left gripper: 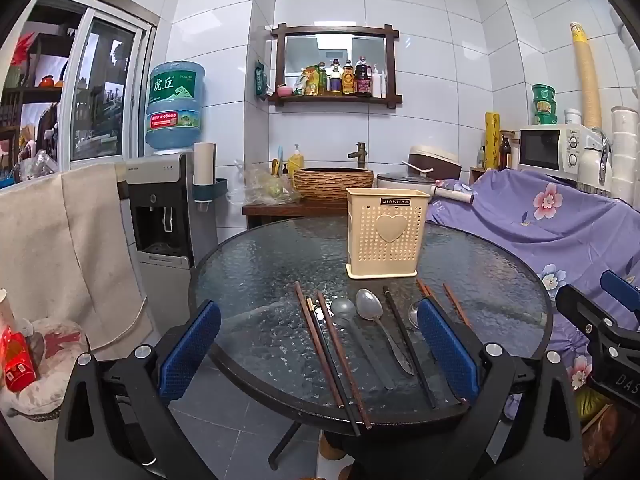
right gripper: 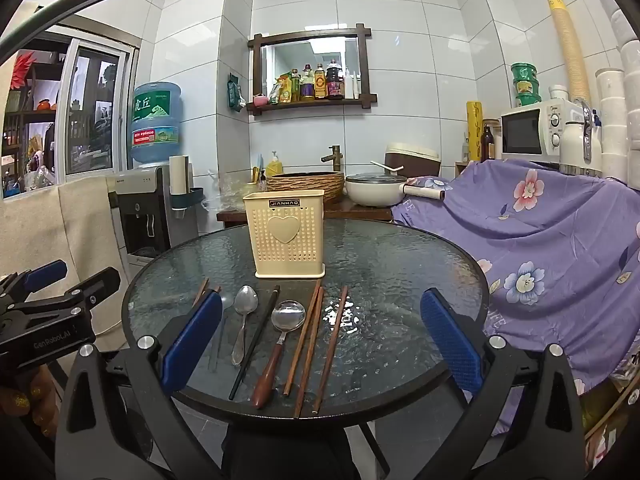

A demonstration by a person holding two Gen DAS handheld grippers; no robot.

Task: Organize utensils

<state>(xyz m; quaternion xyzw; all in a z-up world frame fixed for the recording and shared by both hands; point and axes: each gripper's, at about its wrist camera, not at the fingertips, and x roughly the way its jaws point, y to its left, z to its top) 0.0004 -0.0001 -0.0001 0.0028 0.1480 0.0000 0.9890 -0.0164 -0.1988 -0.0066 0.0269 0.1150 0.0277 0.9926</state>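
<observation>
Nearest the lens, the left gripper (left gripper: 318,354) shows two black hinged arms tipped with blue, cross-hatched rubber pads (left gripper: 188,350), spread wide apart with nothing between them. The right gripper (right gripper: 320,344) is built alike, its ribbed blue pads (right gripper: 450,338) equally parted and empty.

Both hang over the near edge of a round table (right gripper: 400,248) topped with rippled, pebbled glass in a dark rim. Across its near half the utensils lie in a loose row, handles toward six o'clock. In the right wrist view: a slim all-metal spoon (right gripper: 243,322) at about nine o'clock of the group, a black chopstick (right gripper: 256,340) beside it, then a round-bowled ladle spoon (right gripper: 278,340) with a turned wooden handle, then three brown wooden chopsticks (right gripper: 316,340), two nearly touching, one slightly apart at three o'clock. More brown chopsticks (left gripper: 316,344) show in the left wrist view, beside a translucent, glassy spoon (left gripper: 352,328).

Toward twelve o'clock on the table stands a cream plastic utensil holder (right gripper: 286,234), rectangular, perforated with small holes, a raised heart on its face.

At three o'clock drapes a purple floral cloth (right gripper: 552,240).
</observation>
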